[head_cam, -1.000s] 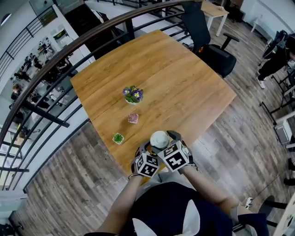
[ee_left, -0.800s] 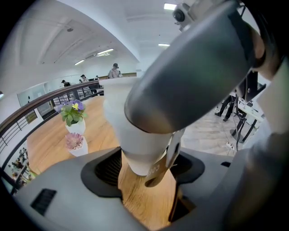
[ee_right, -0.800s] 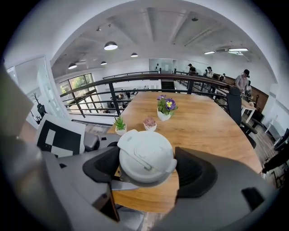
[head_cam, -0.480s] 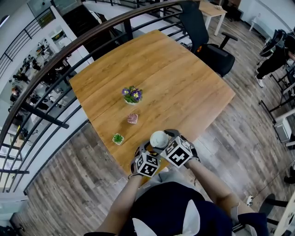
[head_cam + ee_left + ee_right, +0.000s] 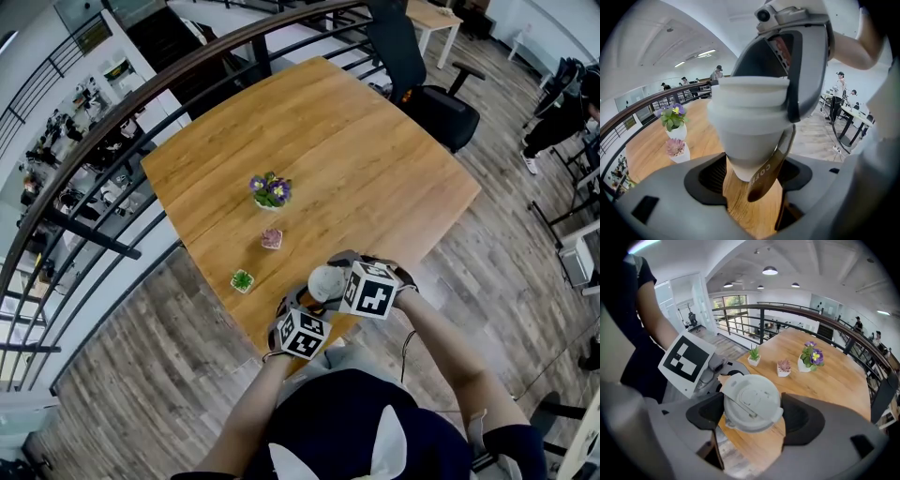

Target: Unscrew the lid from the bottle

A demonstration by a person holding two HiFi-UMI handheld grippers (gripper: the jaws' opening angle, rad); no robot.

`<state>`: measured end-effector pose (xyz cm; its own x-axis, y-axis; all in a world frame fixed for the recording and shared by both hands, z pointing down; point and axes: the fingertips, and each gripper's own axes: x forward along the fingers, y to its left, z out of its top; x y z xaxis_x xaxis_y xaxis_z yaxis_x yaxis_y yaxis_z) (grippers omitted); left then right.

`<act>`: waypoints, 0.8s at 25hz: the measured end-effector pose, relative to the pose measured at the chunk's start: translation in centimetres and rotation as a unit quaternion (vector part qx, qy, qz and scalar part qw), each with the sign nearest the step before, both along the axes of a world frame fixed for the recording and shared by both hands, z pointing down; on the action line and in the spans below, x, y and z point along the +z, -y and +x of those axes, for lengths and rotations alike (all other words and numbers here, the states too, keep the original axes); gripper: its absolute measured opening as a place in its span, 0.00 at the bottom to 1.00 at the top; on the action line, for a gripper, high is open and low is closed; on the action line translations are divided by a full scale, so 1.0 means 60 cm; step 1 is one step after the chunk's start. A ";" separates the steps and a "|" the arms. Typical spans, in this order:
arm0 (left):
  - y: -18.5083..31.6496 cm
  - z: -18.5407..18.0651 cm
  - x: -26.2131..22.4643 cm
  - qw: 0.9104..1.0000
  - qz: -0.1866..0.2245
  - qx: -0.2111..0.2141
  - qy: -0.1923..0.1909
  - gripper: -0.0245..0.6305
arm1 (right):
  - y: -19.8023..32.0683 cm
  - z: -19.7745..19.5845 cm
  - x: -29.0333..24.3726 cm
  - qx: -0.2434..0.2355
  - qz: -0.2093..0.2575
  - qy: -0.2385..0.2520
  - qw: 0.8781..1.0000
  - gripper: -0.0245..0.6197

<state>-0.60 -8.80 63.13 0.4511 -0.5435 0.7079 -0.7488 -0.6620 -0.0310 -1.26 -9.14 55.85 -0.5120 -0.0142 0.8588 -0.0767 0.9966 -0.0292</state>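
A white bottle (image 5: 747, 140) with a brown strap stands over the near edge of the wooden table (image 5: 356, 159). My left gripper (image 5: 752, 176) is shut on its tapered base from below. The round white lid (image 5: 750, 401) sits on top of the bottle, showing in the head view as the lid (image 5: 324, 281). My right gripper (image 5: 752, 411) comes down from above. Its jaws have just been closing, and both pads now press the lid's rim. In the head view, the left gripper (image 5: 306, 305) is below the lid and the right gripper (image 5: 332, 278) reaches in from the right.
Three small potted plants stand on the table beyond the bottle: a purple-flowered one (image 5: 270, 193), a pink one (image 5: 272, 240) and a green one (image 5: 243, 280). A black railing (image 5: 141, 112) runs along the far left edge. An office chair (image 5: 427, 89) stands at the far right.
The right gripper has rolled around the lid, so its marker cube has swung right and up. The left gripper and the bottle have stayed where they were.
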 end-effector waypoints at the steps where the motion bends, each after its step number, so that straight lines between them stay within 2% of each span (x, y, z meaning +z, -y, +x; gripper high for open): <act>1: 0.000 0.000 0.000 1.000 0.000 0.001 0.000 0.52 | -0.001 0.000 0.001 -0.016 0.000 -0.006 1.000 0.63; 5: -0.001 -0.002 0.001 1.000 0.000 0.002 0.000 0.52 | -0.005 -0.001 0.001 -0.068 0.001 -0.031 0.997 0.63; 8: -0.003 -0.001 0.001 1.000 -0.001 0.003 -0.001 0.52 | -0.007 0.000 0.002 -0.078 0.001 -0.041 0.996 0.63; 12: -0.004 0.000 0.004 1.000 -0.002 0.002 -0.001 0.52 | -0.007 0.002 0.007 -0.051 0.006 -0.032 0.998 0.65; 17: -0.003 0.000 0.005 1.000 -0.003 0.003 -0.003 0.52 | -0.006 -0.006 0.000 0.003 0.016 0.016 1.000 0.72; 20: -0.002 -0.001 0.005 1.000 -0.004 0.003 -0.003 0.52 | -0.001 -0.008 0.001 0.024 0.030 0.026 0.999 0.71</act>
